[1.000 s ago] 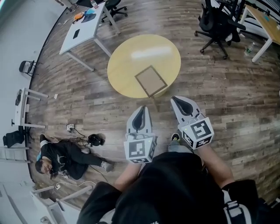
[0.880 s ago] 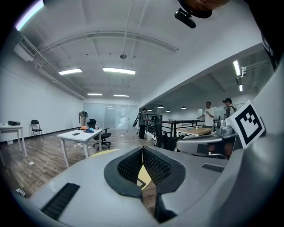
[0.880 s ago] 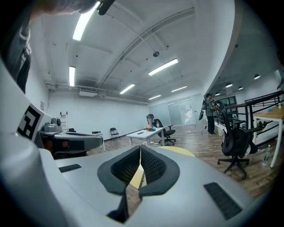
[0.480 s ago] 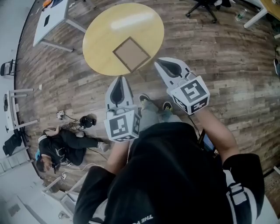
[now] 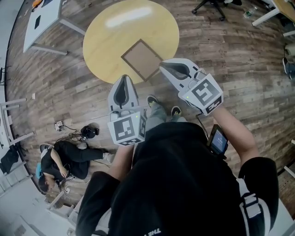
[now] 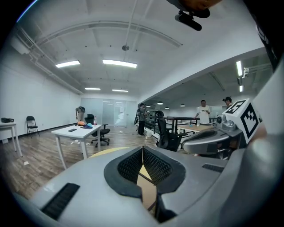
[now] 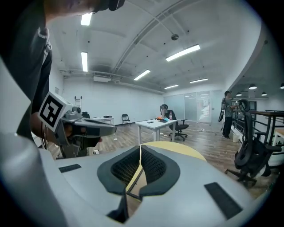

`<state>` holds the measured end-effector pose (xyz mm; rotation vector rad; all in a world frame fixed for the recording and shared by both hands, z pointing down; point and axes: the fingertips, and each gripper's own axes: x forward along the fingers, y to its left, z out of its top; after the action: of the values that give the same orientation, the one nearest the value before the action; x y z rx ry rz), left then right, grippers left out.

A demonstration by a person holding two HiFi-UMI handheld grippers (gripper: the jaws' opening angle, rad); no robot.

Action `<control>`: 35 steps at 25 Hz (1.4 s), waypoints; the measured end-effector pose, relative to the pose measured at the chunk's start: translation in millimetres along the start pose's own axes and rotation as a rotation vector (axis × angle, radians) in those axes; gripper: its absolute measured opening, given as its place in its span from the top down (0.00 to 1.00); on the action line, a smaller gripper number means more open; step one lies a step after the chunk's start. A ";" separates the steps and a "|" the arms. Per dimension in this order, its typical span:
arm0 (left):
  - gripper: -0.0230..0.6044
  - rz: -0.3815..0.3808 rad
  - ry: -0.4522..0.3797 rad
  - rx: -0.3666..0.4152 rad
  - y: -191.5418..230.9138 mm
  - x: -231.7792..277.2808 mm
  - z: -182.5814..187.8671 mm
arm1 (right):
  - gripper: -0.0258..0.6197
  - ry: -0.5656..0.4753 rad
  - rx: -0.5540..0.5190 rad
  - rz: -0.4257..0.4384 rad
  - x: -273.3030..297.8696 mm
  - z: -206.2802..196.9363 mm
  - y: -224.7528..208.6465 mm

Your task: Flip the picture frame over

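Note:
The picture frame (image 5: 143,59) lies flat, brown backing up, on the near part of the round yellow table (image 5: 106,41). My left gripper (image 5: 123,79) is shut and empty, its tip just short of the table's near edge, left of the frame. My right gripper (image 5: 165,64) is also shut and empty, with its tip beside the frame's right corner at the table's rim. In the left gripper view the shut left gripper (image 6: 143,150) shows the frame (image 6: 146,186) below its pads. The right gripper view shows the same frame (image 7: 135,179) under the shut right gripper (image 7: 140,148).
A person (image 5: 64,159) lies on the wooden floor at the left, beside cables and headphones (image 5: 87,131). A white desk (image 5: 44,16) stands at the far left and an office chair (image 5: 214,4) at the far right. More people stand at the room's far end (image 6: 203,111).
Both grippers have come forward and slightly down towards the table, which now sits closer. The right gripper's tip has reached the table's rim by the frame. Both stayed shut.

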<state>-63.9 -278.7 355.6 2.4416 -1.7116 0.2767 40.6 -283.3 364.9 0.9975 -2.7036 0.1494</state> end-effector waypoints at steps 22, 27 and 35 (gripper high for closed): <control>0.93 -0.069 0.128 -0.087 107.5 83.2 -105.7 | 0.92 0.464 -0.297 0.216 151.2 -191.8 51.9; 0.93 -0.082 0.145 -0.109 103.2 99.0 -119.5 | 0.77 0.522 -0.356 0.287 155.0 -218.9 58.7; 0.93 -0.122 0.165 -0.115 86.4 106.6 -139.1 | 0.59 0.582 -0.640 0.273 154.6 -251.4 68.9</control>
<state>-118.8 -374.2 516.9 2.3563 -1.4632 0.3442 -66.6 -281.5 648.3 0.3218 -2.1044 -0.3129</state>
